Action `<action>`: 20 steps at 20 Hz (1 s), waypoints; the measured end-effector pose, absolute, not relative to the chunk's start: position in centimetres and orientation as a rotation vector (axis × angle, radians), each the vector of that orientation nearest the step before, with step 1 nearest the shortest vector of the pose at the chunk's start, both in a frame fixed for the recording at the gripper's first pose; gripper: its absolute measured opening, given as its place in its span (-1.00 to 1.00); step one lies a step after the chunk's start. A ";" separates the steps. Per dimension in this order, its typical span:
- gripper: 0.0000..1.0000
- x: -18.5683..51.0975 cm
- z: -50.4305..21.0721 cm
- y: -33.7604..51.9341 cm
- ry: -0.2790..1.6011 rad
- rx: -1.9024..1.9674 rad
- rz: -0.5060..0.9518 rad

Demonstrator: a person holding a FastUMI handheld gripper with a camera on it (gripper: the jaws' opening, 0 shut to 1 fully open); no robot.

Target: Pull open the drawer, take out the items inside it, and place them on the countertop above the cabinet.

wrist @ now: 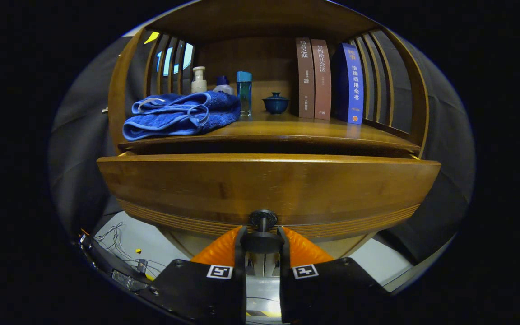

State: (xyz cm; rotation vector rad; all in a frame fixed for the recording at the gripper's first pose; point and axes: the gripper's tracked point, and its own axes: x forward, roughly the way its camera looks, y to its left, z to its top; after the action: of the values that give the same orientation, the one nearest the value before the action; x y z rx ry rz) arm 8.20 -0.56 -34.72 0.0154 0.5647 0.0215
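Drawer work was under way but barely begun. Its front stood a little forward of the cabinet, with a dark gap showing between its top edge and the countertop above. That gap was too narrow and too dark to show what lay inside. The gripper had both fingers closed on the knob at the lower middle of the front, one finger pressing on each side of its head, so the pull was evidently the step in hand.

Nothing from inside appeared to have been taken out yet, by my reading. The countertop carried a folded towel, a pump bottle, a smaller bottle, a tall tumbler, a lidded cup and three upright books. Bare wood lay in front of the books and cup, a likely place for the items.

Left to do: finish the pull, release the knob, lift each item out, set it on top.
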 end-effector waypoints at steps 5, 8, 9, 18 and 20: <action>-0.33 3.4 -34.1 -0.6 0.590 0.015 0.022; -0.33 1.1 -33.9 -0.6 0.603 0.020 0.020; -0.33 0.4 -33.8 -0.7 0.608 0.019 0.017; -0.34 -4.3 -33.6 -0.9 0.651 0.023 0.016; -0.34 -5.1 -34.4 -1.0 0.673 0.034 0.015</action>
State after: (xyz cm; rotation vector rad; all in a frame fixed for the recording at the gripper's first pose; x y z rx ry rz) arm -5.05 -0.99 -34.37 0.0336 0.6734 0.0146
